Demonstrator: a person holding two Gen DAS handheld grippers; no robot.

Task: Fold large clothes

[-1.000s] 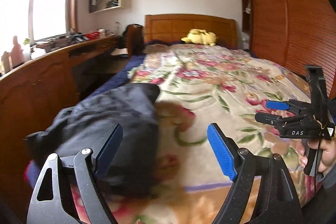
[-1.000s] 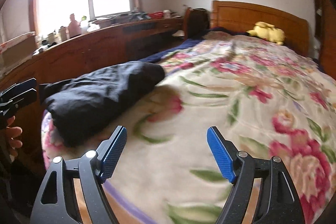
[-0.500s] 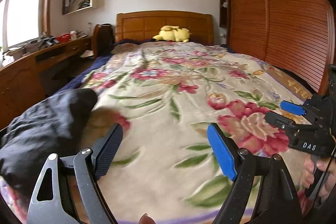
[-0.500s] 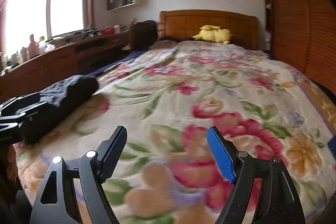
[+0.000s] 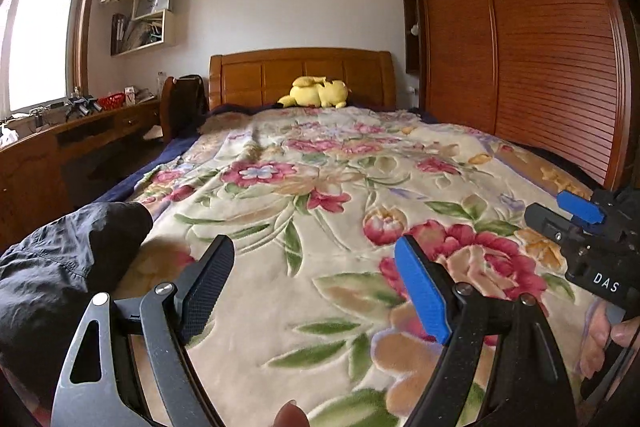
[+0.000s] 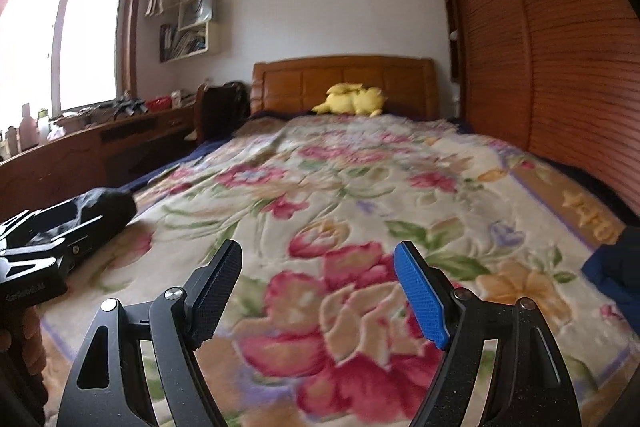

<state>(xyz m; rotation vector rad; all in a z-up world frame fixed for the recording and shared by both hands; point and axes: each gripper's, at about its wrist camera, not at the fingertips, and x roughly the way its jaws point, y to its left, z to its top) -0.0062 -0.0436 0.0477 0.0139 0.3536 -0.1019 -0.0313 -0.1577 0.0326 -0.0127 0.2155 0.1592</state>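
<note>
A bundled black garment (image 5: 68, 259) lies on the near left corner of the floral blanket (image 5: 340, 187). In the right wrist view the black garment (image 6: 100, 207) shows at the left, partly behind the left gripper (image 6: 52, 233). My left gripper (image 5: 316, 287) stands open over bare blanket, right of the garment, with nothing between its fingers. My right gripper (image 6: 320, 291) is open too, above a big red flower print, and holds nothing. From the left wrist view the right gripper (image 5: 560, 215) appears at the right edge, held by a hand (image 5: 616, 335).
A yellow plush toy (image 5: 316, 93) rests against the wooden headboard (image 5: 300, 71). A louvred wardrobe (image 5: 540, 47) lines the right side. A cluttered wooden desk (image 5: 52, 143) runs under the window at the left. Dark blue cloth (image 6: 616, 267) lies at the bed's right edge.
Both grippers have swung right, away from the black garment toward the middle of the bed; the garment has slid to the left edge of both views. Both grippers are as wide open as before.
</note>
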